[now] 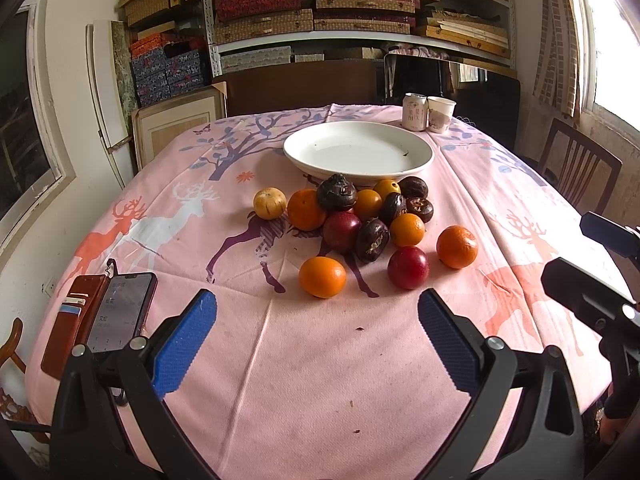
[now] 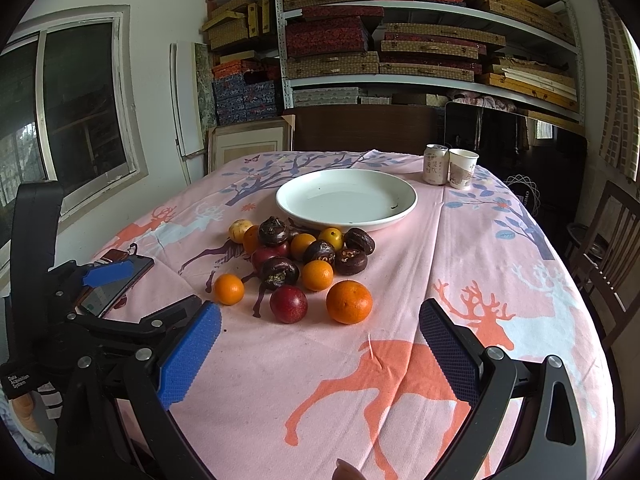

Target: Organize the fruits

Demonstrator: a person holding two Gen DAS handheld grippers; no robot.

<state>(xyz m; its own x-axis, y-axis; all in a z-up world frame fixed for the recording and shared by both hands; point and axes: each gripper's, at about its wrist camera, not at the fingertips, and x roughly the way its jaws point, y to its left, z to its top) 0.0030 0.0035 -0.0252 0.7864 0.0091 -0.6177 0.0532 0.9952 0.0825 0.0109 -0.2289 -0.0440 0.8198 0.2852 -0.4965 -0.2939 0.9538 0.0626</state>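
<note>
1. Right now both grippers hover low over the near edge of the table, and neither one holds anything.
2. Left gripper (image 1: 317, 340): its blue-padded fingers (image 1: 185, 344) are spread wide, nothing between them but pink cloth.
3. Right gripper (image 2: 320, 356): same story, jaws wide apart and empty above the orange deer print on the tablecloth (image 2: 500, 300). It sits to the right of the left one, whose black frame shows at the left edge of the right wrist view.
4. On to the fruit pile (image 1: 360, 216): it lies on the cloth just in front of the white plate (image 1: 420, 168), oranges, dark red plums and dark brown wrinkled fruits bunched together and touching.
5. A pale yellow fruit (image 1: 270, 203) sits at the pile's left end, beside a large orange (image 1: 306, 209).
6. Nearest the grippers, three pieces lie a little apart from the bunch: an orange (image 1: 322, 277) on the left, a red plum (image 1: 408, 267) in the middle, another orange (image 1: 457, 247) on the right.
7. That plate holds no fruit, only a few dark specks.
8. Behind the plate, toward the far right corner, a drink can (image 1: 414, 112) and a paper cup (image 1: 440, 114) stand upright, side by side.
9. A phone in a brown wallet case (image 1: 116, 312) lies open at the near left, just beside the left gripper.
10. Shelves stacked with flat boxes (image 2: 400, 52) fill the back wall.
</note>
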